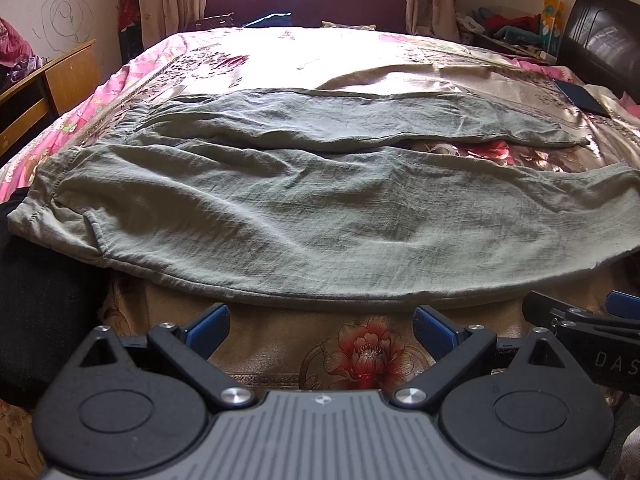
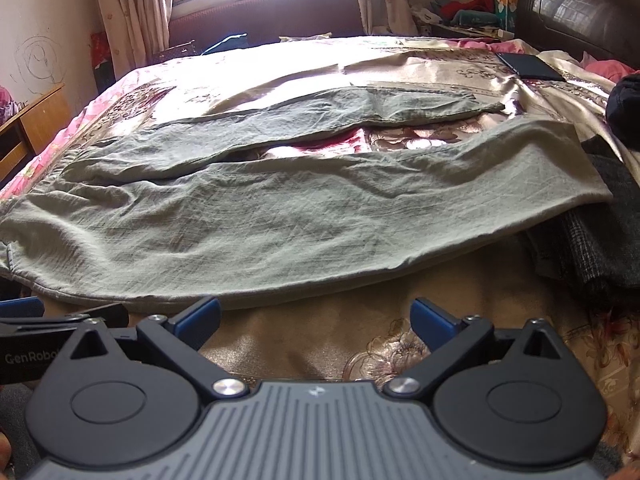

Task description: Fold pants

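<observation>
Pants (image 1: pixel 320 216) lie spread unfolded, legs toward 3 o'clock, so I'm at the start: left gripper (image 1: pixel 321 330) and right gripper (image 2: pixel 316 320), both empty and spread, must seize the near hem at 12.

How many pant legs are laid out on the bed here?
2. The near leg lies closest to the open claws; the far leg lies beyond it, with floral bedspread showing between them toward the cuffs.

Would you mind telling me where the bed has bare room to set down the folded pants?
Free: the sunlit floral bedspread beyond the grey-green linen pants, toward the window, and the strip between the pants' near hem and both open grippers. Crowded: the right edge, with dark folded clothes and a black flat device.
</observation>
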The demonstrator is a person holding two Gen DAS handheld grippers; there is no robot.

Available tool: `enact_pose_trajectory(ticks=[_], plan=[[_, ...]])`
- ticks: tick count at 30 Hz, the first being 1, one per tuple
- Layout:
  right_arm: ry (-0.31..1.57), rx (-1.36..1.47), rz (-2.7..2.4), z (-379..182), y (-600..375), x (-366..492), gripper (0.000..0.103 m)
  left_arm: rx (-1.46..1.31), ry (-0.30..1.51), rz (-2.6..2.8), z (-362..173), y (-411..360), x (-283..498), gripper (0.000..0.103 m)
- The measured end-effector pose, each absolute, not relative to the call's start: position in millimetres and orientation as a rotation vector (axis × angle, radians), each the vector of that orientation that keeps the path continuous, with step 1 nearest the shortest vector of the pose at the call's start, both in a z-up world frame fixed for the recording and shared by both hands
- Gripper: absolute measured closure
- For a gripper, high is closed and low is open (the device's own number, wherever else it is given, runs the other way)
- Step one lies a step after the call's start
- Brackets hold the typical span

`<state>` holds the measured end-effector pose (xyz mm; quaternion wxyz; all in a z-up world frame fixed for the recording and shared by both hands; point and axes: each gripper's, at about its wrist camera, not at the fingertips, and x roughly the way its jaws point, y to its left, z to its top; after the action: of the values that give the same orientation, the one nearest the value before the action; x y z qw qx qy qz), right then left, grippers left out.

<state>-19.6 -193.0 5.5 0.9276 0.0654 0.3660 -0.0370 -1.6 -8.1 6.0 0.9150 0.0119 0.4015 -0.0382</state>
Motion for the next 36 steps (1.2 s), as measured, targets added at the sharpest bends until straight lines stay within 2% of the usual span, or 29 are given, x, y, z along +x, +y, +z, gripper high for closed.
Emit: enact_pose_trajectory(ticks=[4,9,11,16,18,20,21,24,26,27,36], plan=[[0.663,0.197,-0.168,31.6,-239.5,-30.5,0.003,0.052,0.779,-0.162,18.9,-32.0,1.7,0.000],[0.684,0.338,-0.342,29.7,-326.8,-40.1,0.004,0.069,0.777,-0.292,22.5,-77.8,12.7,0.000],[0.688,0.439,-0.373,24.6,-358.2,-39.7,0.016,0.097,0.774,-0.352,20.7,-100.9,14.2,0.000],[0.619,0.636,-0.359,19.0,-397.4,-26.2,0.024,0.135,0.788,-0.439,12.7,-137.8,19.1,0.000],[0.599,0.684,-0.359,12.7,-408.1,-14.9,0.032,0.136,0.789,-0.446,11.6,-143.4,21.9,0.000],[0.602,0.736,-0.371,2.7,-420.3,-3.2,0.047,0.140,0.784,-0.447,10.8,-146.9,24.5,0.000],[0.596,0.753,-0.383,-0.4,-424.1,-0.9,0.049,0.145,0.781,-0.445,10.1,-148.3,26.2,0.000],[0.562,0.790,-0.399,-2.0,-436.7,0.1,0.068,0.153,0.775,-0.445,9.2,-148.7,28.8,0.000],[0.541,0.843,-0.395,-3.3,-446.4,-3.6,0.096,0.149,0.773,-0.449,9.0,-148.4,29.7,0.000],[0.533,0.877,-0.386,-4.7,-451.4,-5.7,0.099,0.148,0.771,-0.451,8.8,-148.6,29.9,0.000],[0.396,0.876,-0.353,26.9,-455.8,-44.1,0.101,0.166,0.720,-0.463,18.8,-144.9,21.9,0.000]])
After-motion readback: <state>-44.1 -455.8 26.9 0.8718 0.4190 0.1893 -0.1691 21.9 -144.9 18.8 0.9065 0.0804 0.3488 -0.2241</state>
